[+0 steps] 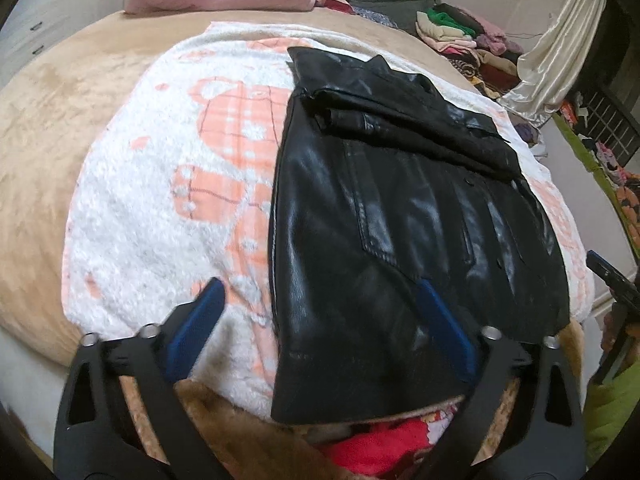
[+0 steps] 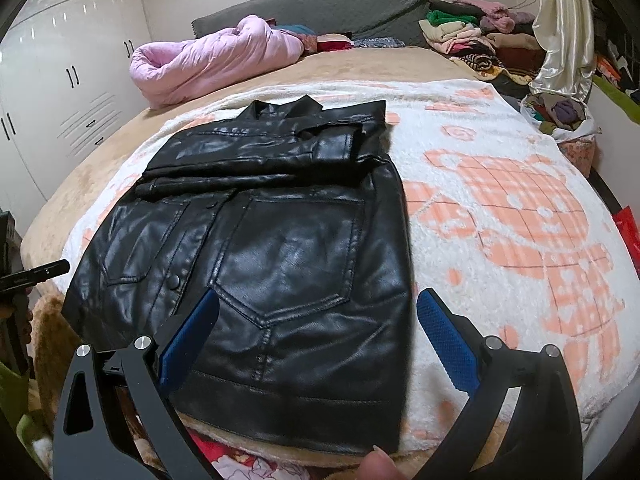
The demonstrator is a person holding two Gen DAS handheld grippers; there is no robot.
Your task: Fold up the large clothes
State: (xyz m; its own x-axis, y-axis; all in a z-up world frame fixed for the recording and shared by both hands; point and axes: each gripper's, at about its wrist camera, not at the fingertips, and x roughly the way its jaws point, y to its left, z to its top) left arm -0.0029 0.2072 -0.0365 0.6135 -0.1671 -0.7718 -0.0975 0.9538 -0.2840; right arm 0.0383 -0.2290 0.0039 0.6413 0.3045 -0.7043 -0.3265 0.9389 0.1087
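**Black jacket lies on the bed, both claws spread wide over its near hem**

A black leather jacket [image 1: 400,216] lies flat on a white blanket with an orange checked pattern [image 1: 160,200], which covers a tan bed [image 1: 44,128]. Its sleeves are folded across the chest, just below the collar, and its hem lies at the near edge of the blanket.

The left claw [image 1: 320,292] stands released, grasping nothing: one blue pad [image 1: 204,316] is over the blanket just beside the jacket's left edge, the other over the leather near the hem. Whether either pad touches the fabric cannot be told.

The right claw [image 2: 320,300] is likewise released and empty. Its left pad [image 2: 196,328] sits over a stitched pocket, its right pad over the blanket just beside the jacket's right edge. A fingertip [image 2: 378,466] shows at the bottom of the right wrist view.

At the head of the bed lie a rolled pink quilt [image 2: 208,60] and a heap of mixed clothes [image 2: 472,36]. White wardrobe doors [image 2: 60,80] stand at the far left.
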